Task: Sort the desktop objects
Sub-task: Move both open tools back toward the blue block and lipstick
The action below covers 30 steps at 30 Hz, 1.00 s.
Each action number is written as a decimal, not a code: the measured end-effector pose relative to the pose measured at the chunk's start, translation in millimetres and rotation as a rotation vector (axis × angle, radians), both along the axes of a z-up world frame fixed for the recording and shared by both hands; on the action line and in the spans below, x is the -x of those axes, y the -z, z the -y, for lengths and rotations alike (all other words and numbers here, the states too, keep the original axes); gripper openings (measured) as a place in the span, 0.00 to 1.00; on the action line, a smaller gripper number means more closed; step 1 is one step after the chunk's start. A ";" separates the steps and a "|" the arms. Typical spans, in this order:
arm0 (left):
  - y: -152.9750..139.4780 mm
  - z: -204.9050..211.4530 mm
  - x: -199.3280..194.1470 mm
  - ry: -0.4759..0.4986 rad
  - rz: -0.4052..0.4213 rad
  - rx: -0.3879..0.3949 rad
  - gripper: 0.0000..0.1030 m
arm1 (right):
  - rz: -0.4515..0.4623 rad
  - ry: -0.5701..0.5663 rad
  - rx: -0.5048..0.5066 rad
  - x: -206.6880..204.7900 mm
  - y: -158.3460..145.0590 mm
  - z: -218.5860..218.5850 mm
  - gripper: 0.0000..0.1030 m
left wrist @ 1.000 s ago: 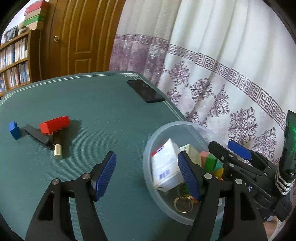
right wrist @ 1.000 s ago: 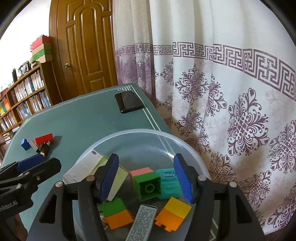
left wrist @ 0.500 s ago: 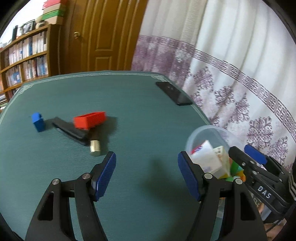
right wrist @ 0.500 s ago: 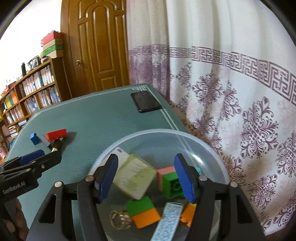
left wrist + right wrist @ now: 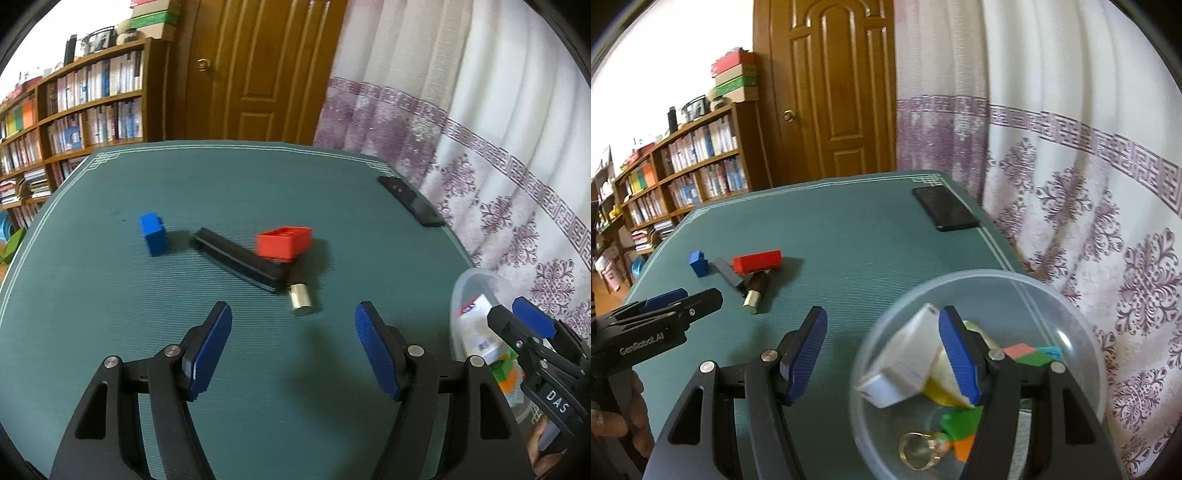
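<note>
My left gripper [image 5: 293,332] hangs open and empty over the green mat [image 5: 110,332]. Just beyond its fingertips lie a metal-capped dark tube [image 5: 300,295], a red brick [image 5: 285,242] resting on a black bar [image 5: 236,260], and a blue block [image 5: 153,234]. My right gripper [image 5: 882,332] is open too, holding nothing, with its right finger above the near-left rim of a clear plastic bowl [image 5: 1071,306]. The bowl holds a white box [image 5: 905,362], coloured bricks and a gold ring [image 5: 918,450]. The right wrist view also shows the left gripper [image 5: 683,299] near the tube [image 5: 755,291].
A black phone [image 5: 412,201] lies at the mat's far right edge, near the patterned curtain. Bookshelves and a wooden door stand behind the table. The bowl [image 5: 469,291] sits at the mat's right edge. A hand [image 5: 613,428] grips the left tool.
Both grippers have swung left, away from the bowl, which has slid to the right in both views. The red brick, bar and tube now sit ahead of the left gripper. The white box shifted inside the bowl.
</note>
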<state>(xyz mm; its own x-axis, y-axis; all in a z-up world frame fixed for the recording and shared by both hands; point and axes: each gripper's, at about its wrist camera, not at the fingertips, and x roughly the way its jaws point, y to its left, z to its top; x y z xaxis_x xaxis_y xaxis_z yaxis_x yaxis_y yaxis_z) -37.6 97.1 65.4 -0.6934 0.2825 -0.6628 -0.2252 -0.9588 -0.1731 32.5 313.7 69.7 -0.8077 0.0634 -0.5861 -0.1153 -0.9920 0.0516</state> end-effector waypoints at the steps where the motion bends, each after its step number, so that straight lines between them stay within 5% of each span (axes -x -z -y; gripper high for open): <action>1: 0.4 3.6 0.9 -0.006 0.000 0.002 0.71 | 0.004 -0.010 0.003 2.1 0.3 3.6 0.66; 30: 29.2 92.6 89.5 -0.212 0.064 0.105 0.71 | 0.122 -0.161 0.014 54.4 25.8 78.4 0.66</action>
